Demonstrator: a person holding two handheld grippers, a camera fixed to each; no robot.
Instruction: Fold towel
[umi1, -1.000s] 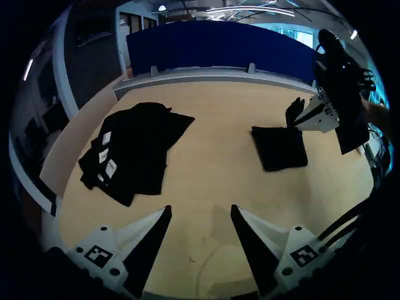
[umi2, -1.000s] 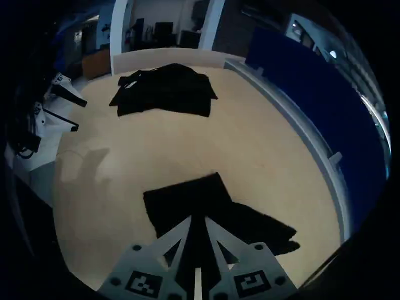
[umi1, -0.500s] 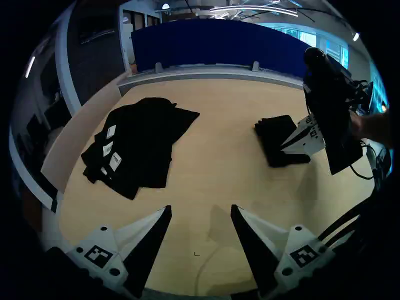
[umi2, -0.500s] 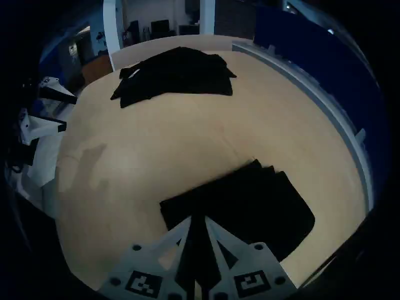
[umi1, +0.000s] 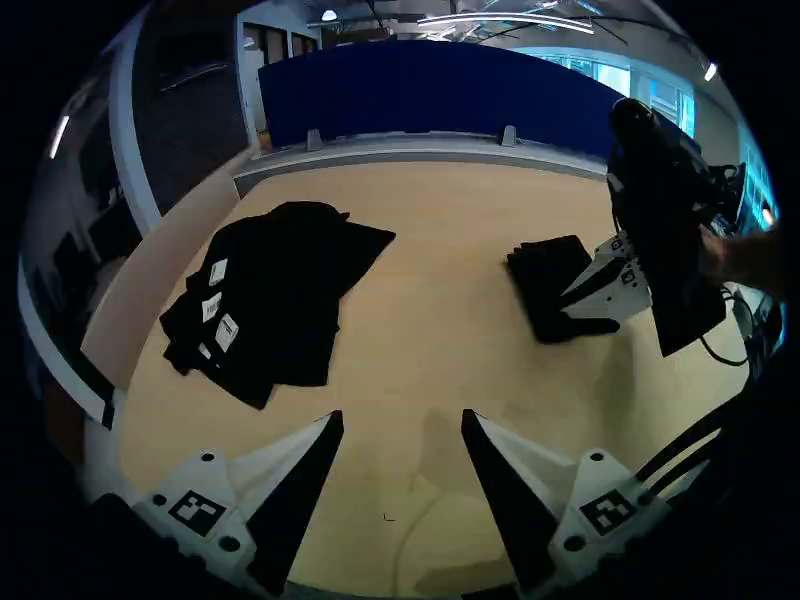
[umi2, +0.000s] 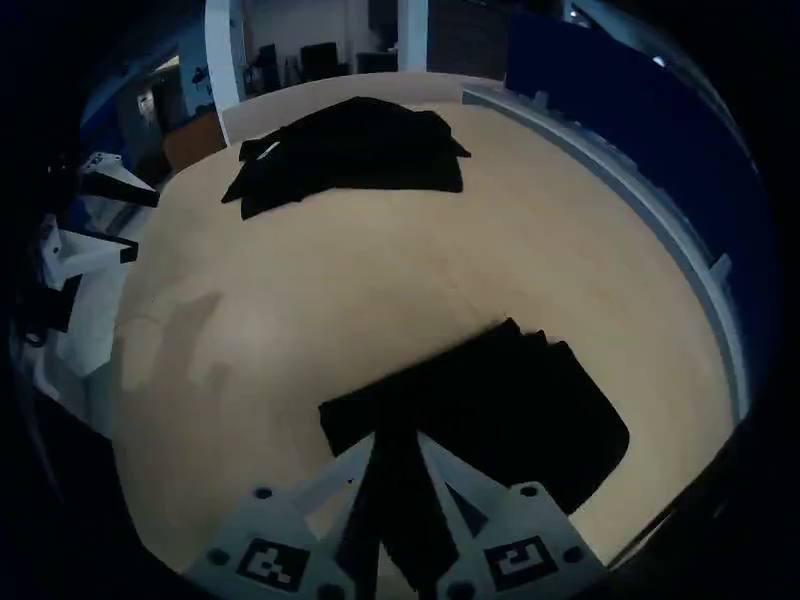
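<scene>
A folded black towel (umi2: 520, 410) lies on the wooden table (umi2: 350, 260), just ahead of my right gripper (umi2: 397, 440). The jaws stand slightly apart, and the towel's near edge lies between them without being pinched. From the left gripper view the same towel (umi1: 545, 280) sits at the right, with the right gripper (umi1: 572, 308) at its near edge and a hand (umi1: 745, 258) behind it. My left gripper (umi1: 400, 415) hovers open over bare table, holding nothing. It is also visible far left in the right gripper view (umi2: 143, 228).
A loose pile of black towels (umi1: 270, 300) with white tags lies on the table's left side (umi2: 350, 160). A blue partition (umi1: 440, 95) runs along the table's far edge. Bare wood (umi1: 440, 330) separates the pile and the folded towel.
The right gripper brought the raised towel flap over and down, making a smaller fold. Its jaws have since widened slightly. The left gripper stayed open and hardly moved.
</scene>
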